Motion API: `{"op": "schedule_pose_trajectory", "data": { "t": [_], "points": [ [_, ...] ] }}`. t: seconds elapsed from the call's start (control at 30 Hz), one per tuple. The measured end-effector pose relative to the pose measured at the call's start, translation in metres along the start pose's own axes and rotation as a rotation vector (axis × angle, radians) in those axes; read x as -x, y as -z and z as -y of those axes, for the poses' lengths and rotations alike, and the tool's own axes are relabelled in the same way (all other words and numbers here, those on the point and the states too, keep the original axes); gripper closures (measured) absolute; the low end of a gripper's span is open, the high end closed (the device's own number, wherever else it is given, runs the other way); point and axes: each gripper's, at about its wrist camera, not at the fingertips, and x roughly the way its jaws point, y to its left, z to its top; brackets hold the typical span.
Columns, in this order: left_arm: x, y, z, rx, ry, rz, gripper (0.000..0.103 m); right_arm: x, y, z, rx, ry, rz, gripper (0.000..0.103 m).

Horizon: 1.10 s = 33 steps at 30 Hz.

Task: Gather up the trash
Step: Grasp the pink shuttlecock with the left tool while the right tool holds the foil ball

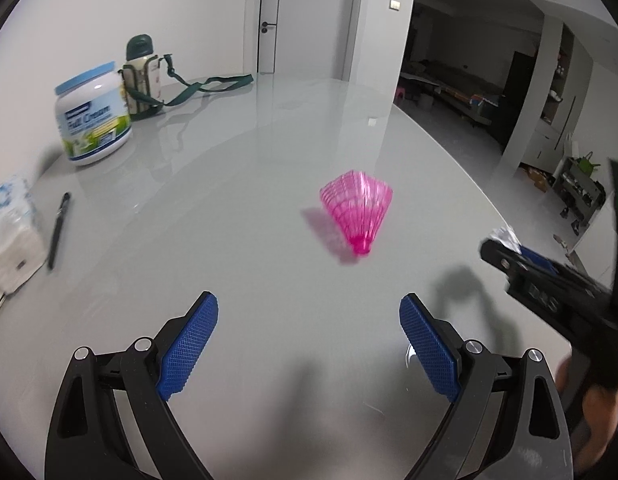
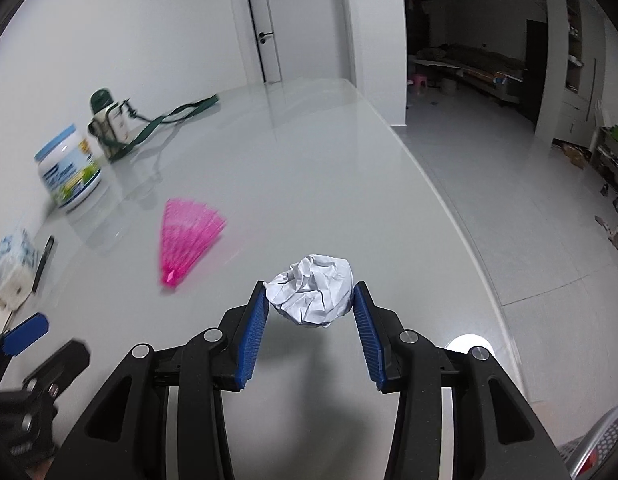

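Crumpled white paper ball point(image 2: 312, 295) clamped between the blue pads point(image 2: 253, 334) of the right gripper point(image 2: 309, 298), held above the glossy grey table point(image 2: 309, 168). From the left wrist view, only a sliver of that paper point(image 1: 505, 236) visible at the tip of the right gripper point(image 1: 509, 246), the rest cut off by its black body.

Pink ribbed plastic shuttlecock point(image 1: 359, 210) lying on the table ahead of the left gripper point(image 1: 309, 312), narrow end nearest the camera, blurred; in the right wrist view the same pink piece point(image 2: 189, 236) well to the left of the paper ball.

Further left: a white jar with a pale blue lid point(image 1: 93, 114), label reading "Full Cream", smaller print too blurred to read. Just behind it, a cream bottle with a dark green cap point(image 1: 143, 76), its green strap point(image 1: 207, 88) trailing across the table. Black pen point(image 1: 57, 232) beside a wrapped pack of tissues point(image 1: 13, 236), pack partly cut off at the frame edge, its print illegible.

Left gripper spread wide apart, blue pads point(image 1: 189, 346) gripping nothing, hovering over bare table. Door point(image 1: 269, 16) and dim room beyond in the background.
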Motion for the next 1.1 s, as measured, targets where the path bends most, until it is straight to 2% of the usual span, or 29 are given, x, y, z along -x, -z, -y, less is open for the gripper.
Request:
{"op": "schedule_pose_trajectory", "data": {
  "t": [0.1,0.27,0.6,0.67,0.77,0.83,0.9,1.1],
  "points": [
    [-0.019,-0.013,0.010,-0.002,-0.009,-0.014,0.013,-0.002,-0.004,0.011,-0.026,-0.010,-0.002,0.061],
    [-0.050,-0.031,0.027,-0.017,-0.017,-0.052,0.012,-0.002,-0.004,0.026,-0.085,-0.077,-0.022,0.061],
    [-0.087,-0.048,0.039,-0.022,-0.024,-0.111,0.014,0.010,-0.004,0.045,-0.164,-0.091,0.000,0.061],
    [-0.092,-0.049,0.040,-0.028,-0.023,-0.122,0.018,0.011,-0.004,0.048,-0.170,-0.093,0.002,0.061],
    [-0.095,-0.049,0.042,-0.033,-0.013,-0.135,0.032,0.012,-0.003,0.049,-0.169,-0.094,0.003,0.061],
    [-0.096,-0.048,0.042,-0.032,-0.001,-0.143,0.050,0.013,-0.003,0.049,-0.164,-0.090,0.003,0.061],
    [-0.093,-0.047,0.042,-0.032,0.009,-0.131,0.059,0.013,-0.002,0.049,-0.161,-0.084,0.003,0.061],
    [-0.078,-0.038,0.044,-0.049,0.034,-0.110,0.061,0.008,0.000,0.049,-0.172,-0.074,-0.010,0.061]
  ]
}}
